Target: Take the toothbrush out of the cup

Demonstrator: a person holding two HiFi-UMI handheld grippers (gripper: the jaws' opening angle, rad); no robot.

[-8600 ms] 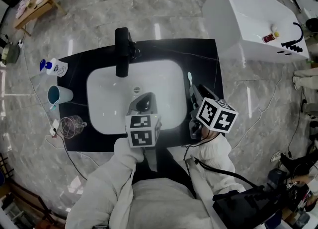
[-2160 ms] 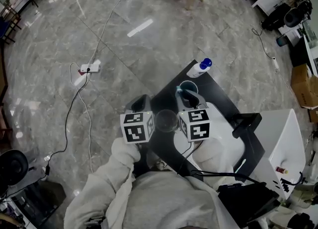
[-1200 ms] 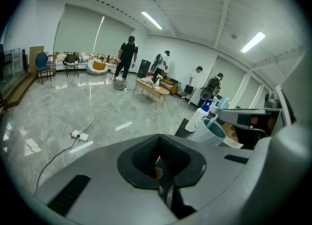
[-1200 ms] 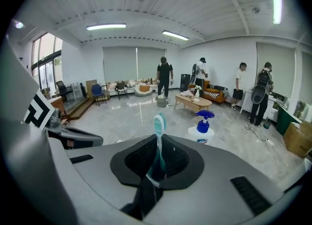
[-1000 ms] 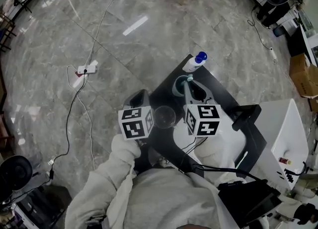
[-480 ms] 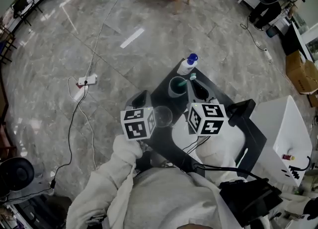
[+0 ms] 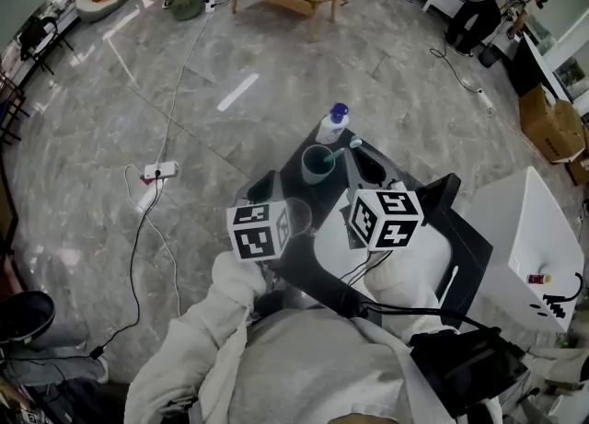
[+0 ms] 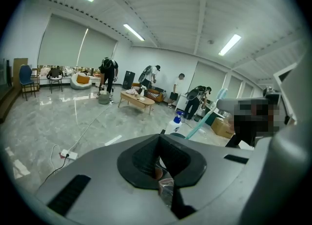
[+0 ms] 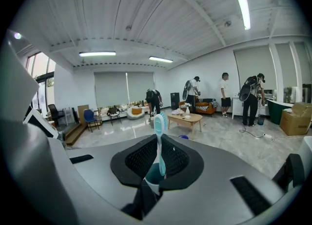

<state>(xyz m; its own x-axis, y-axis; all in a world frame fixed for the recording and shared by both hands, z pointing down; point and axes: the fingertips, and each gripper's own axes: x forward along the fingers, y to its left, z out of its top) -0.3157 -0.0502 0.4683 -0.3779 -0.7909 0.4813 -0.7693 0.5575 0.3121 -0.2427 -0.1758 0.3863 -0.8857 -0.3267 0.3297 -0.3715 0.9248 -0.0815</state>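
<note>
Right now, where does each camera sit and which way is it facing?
Head view: on the person's head, looking steeply down at the black counter; grey sleeves, left gripper and right gripper show.
Left gripper view: rides the left gripper, facing out across the room over its closed jaws; only that gripper's body shows.
Right gripper view: rides the right gripper, looking along jaws shut on the toothbrush, cup beneath.
Shared: all three catch the toothbrush; both gripper views see the coffee table.

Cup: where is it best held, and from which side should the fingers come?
Probably pinch the cup by its wall at the rim, one finger inside, coming from above at the head view's left. It stands upright, open; the bottle crowds its far side and the toothbrush slants over its right.
</note>
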